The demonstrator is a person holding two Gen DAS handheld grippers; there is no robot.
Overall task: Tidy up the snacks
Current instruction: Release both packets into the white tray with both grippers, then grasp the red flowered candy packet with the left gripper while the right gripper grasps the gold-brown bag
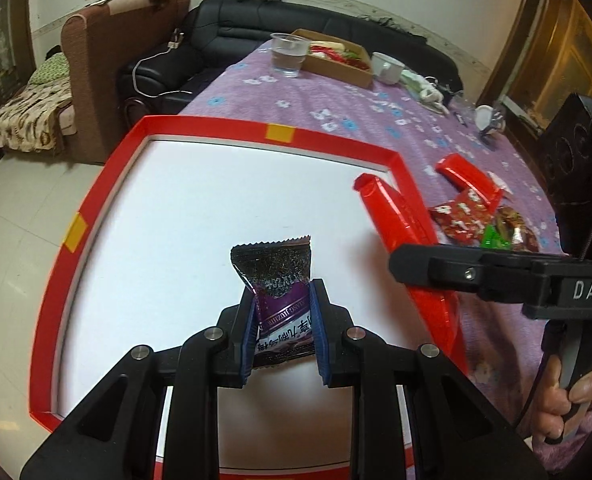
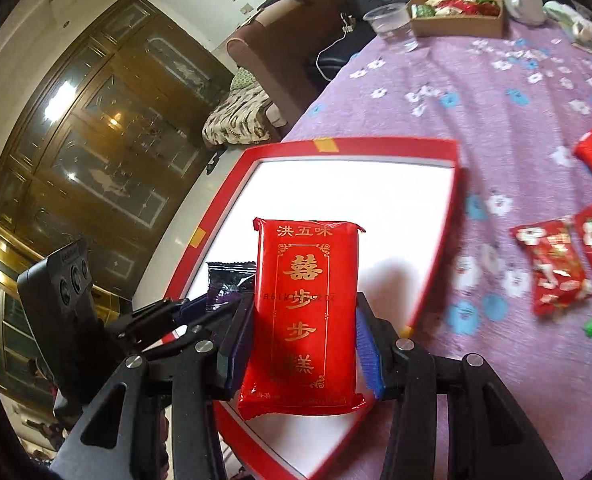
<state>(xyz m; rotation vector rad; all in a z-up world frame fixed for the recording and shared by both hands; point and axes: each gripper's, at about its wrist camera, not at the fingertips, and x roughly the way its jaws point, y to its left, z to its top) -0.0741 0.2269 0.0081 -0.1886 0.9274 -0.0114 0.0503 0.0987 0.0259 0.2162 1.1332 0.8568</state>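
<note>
Over the red-rimmed tray [image 1: 402, 168], the left gripper [image 1: 281, 324] pinches a light, crinkly purple candy packet [image 1: 275, 280]; the right gripper [image 2: 304, 336] clamps a stiffer, slippery red cake pack [image 2: 304, 304] mid-body.

- The left wrist view looks forward and steeply down from close above the red-rimmed tray [image 1: 231, 128], towards the sofa behind it.
- The right wrist view looks from the tray's [image 2: 376, 146] near right corner, angled left across it.
- Both share the tray, the purple tablecloth [image 1: 376, 120] [image 2: 476, 120] and the cardboard box [image 1: 340, 66] [image 2: 456, 24] beyond it.
</note>
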